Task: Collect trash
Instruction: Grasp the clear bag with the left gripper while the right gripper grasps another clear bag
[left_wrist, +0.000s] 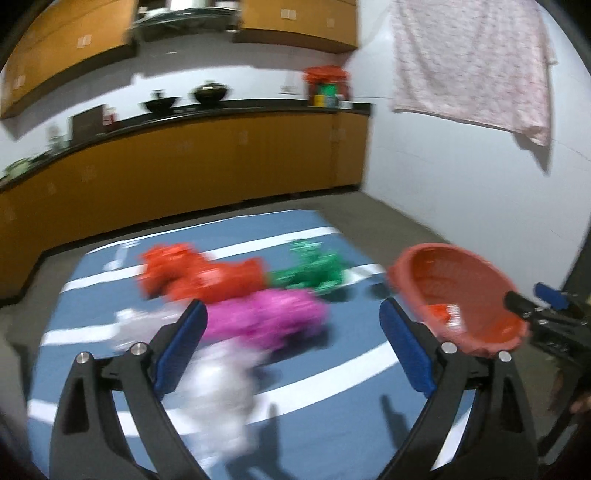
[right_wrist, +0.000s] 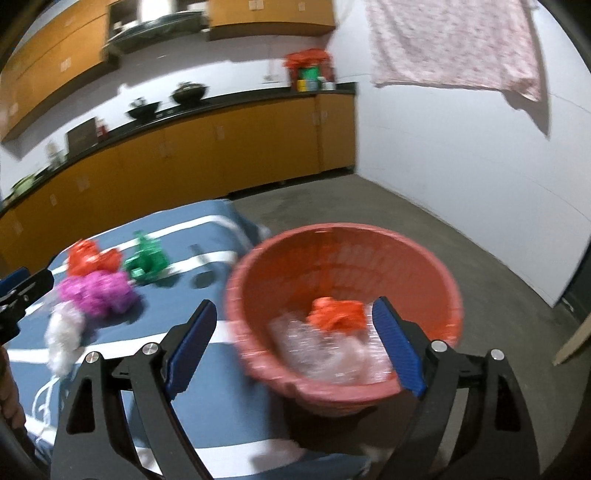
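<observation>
Crumpled trash lies on a blue cloth with white stripes (left_wrist: 303, 240): an orange piece (left_wrist: 199, 273), a green piece (left_wrist: 314, 269), a magenta piece (left_wrist: 262, 317) and a white piece (left_wrist: 218, 384). My left gripper (left_wrist: 291, 332) is open and empty just above the magenta and white pieces. A red basket (right_wrist: 413, 266) stands at the cloth's right edge and holds an orange piece (right_wrist: 336, 312) and clear plastic (right_wrist: 325, 350). My right gripper (right_wrist: 293, 332) is open and empty over the basket's near rim. The basket also shows in the left wrist view (left_wrist: 476, 280).
Orange cabinets (left_wrist: 184, 166) with a dark counter run along the back wall. A patterned cloth (left_wrist: 472, 62) hangs on the white wall at right. Grey floor (right_wrist: 388, 206) surrounds the blue cloth.
</observation>
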